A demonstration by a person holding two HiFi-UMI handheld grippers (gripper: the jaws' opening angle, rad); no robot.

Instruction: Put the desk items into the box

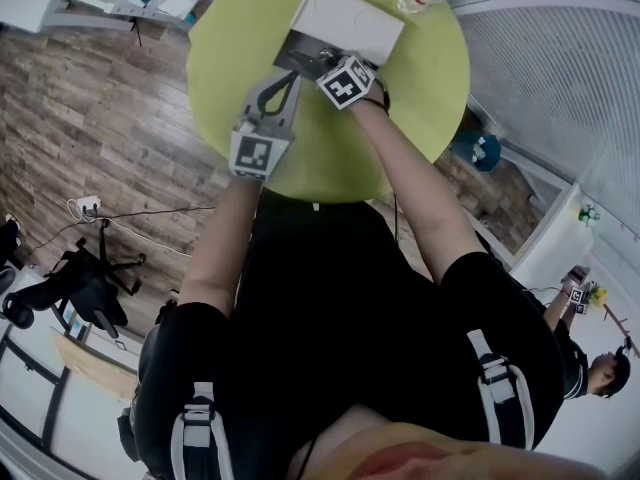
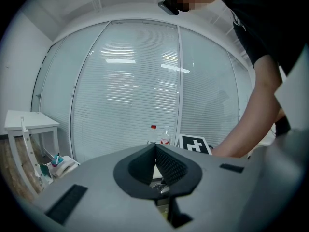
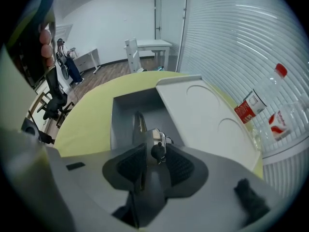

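Clamping a silver metal desk tool with a black pivot knob (image 3: 155,141) tightly between its dark ribbed fingers (image 3: 179,166), the right gripper (image 3: 153,151) holds it over the open inside of the grey rectangular box (image 3: 116,117), with the tool's long narrow end pointing past the fingertips into the box. The box's white lid (image 3: 203,115) lies folded back on its far side. The left gripper (image 1: 290,76) sits just beside the box's near edge, over the round yellow-green desk (image 1: 420,78), its fingers (image 2: 169,166) closed tip to tip on nothing.
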